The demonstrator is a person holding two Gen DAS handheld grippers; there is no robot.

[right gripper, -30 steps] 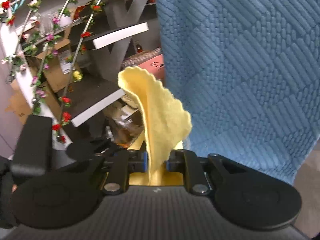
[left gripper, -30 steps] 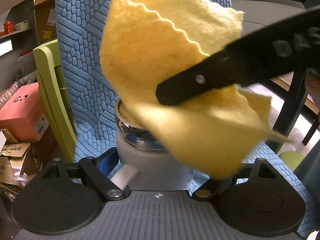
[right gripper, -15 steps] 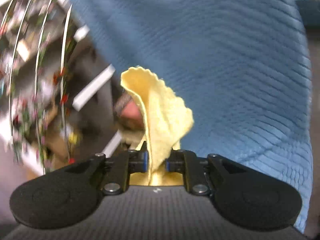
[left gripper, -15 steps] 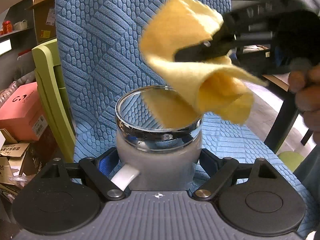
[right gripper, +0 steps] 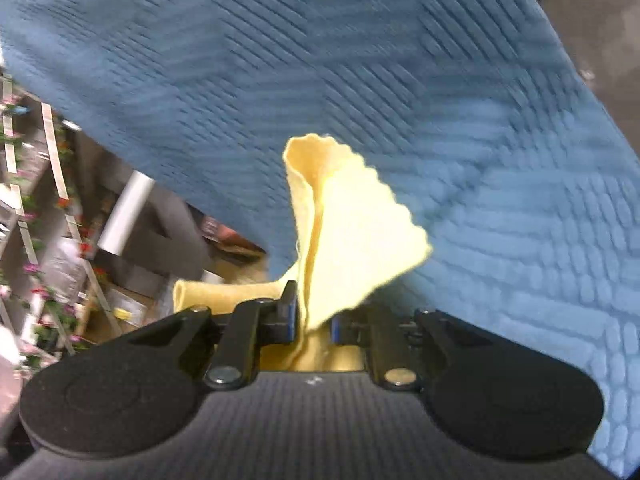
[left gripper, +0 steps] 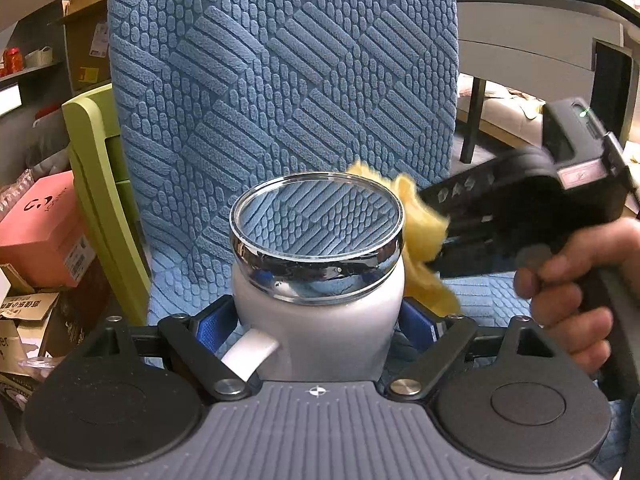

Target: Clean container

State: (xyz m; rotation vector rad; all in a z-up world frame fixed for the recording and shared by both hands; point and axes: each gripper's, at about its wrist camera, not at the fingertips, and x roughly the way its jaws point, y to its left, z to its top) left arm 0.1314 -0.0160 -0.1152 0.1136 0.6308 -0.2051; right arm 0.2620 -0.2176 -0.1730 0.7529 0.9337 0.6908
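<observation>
A white jar (left gripper: 320,316) with a chrome neck and a clear glass lid (left gripper: 316,216) stands upright between the blue pads of my left gripper (left gripper: 318,326), which is shut on its body. A white handle stub (left gripper: 250,354) sticks out at its lower left. My right gripper (right gripper: 314,322) is shut on a yellow cloth (right gripper: 344,248). In the left wrist view that cloth (left gripper: 420,240) is bunched against the jar's right side, just below the lid's rim, with the right gripper's black body (left gripper: 520,216) and a hand (left gripper: 576,292) behind it.
A blue textured chair cover (left gripper: 280,80) fills the background behind and under the jar. A green chair (left gripper: 100,184), a pink box (left gripper: 44,228) and cardboard boxes stand at the left. A table with dark legs (left gripper: 476,120) stands at the right.
The right gripper has come down with the yellow cloth from above the jar's mouth to the jar's right side, rolling as it went. The left gripper and the jar have stayed still.
</observation>
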